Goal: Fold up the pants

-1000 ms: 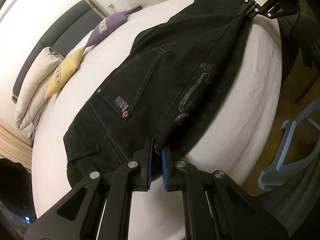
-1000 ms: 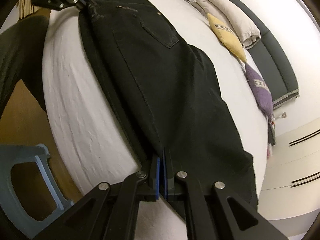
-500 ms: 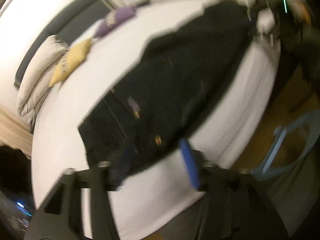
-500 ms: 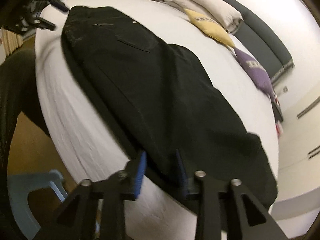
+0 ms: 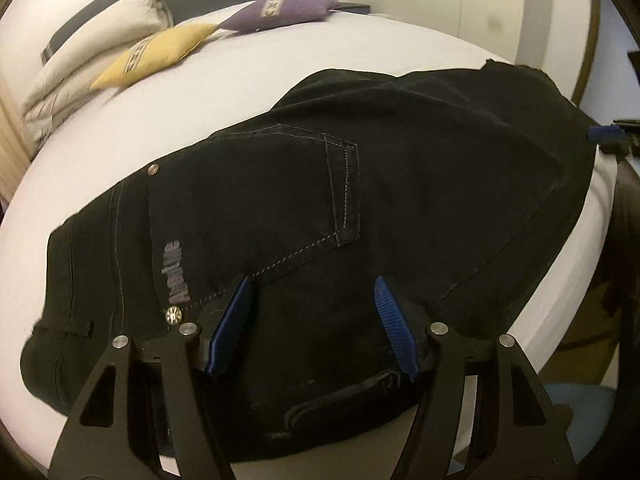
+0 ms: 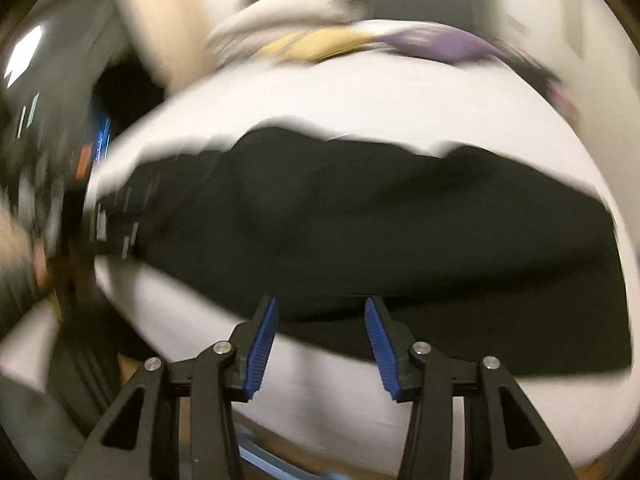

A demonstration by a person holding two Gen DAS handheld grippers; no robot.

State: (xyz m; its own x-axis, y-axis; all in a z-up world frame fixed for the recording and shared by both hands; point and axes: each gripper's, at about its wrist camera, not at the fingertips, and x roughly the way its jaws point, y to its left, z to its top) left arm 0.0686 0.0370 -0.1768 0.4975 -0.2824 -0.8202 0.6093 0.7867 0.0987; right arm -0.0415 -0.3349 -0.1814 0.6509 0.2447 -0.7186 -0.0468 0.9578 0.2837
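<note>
From the left wrist view, the left gripper (image 5: 312,324) is hovering over the waist end of the black pants (image 5: 360,200), its jaws having just been opening; they are standing apart with nothing pinched, the denim lying below and between them but not pressed by the pads. The pants are lying lengthwise, folded leg over leg, along the near side of the white bed (image 5: 240,92), with the back pocket (image 5: 280,192) facing up and the leg ends running off toward the right, where a blue pad of the other gripper is just showing. A yellow pillow (image 5: 156,54) and a purple pillow (image 5: 284,6) are sitting well apart from the pants by the headboard. The near edge of the pants is lying close to the mattress edge, so a careless drag is likely to pull the cloth over the side.

From the right wrist view, which is heavily blurred, the right gripper (image 6: 320,344) is also standing parted and empty after just opening, over the bed edge just short of the pants (image 6: 380,232). With both grippers letting go, the doubled legs are free to slip out of line, and a pinch catching only the top layer would be spoiling the next fold.
</note>
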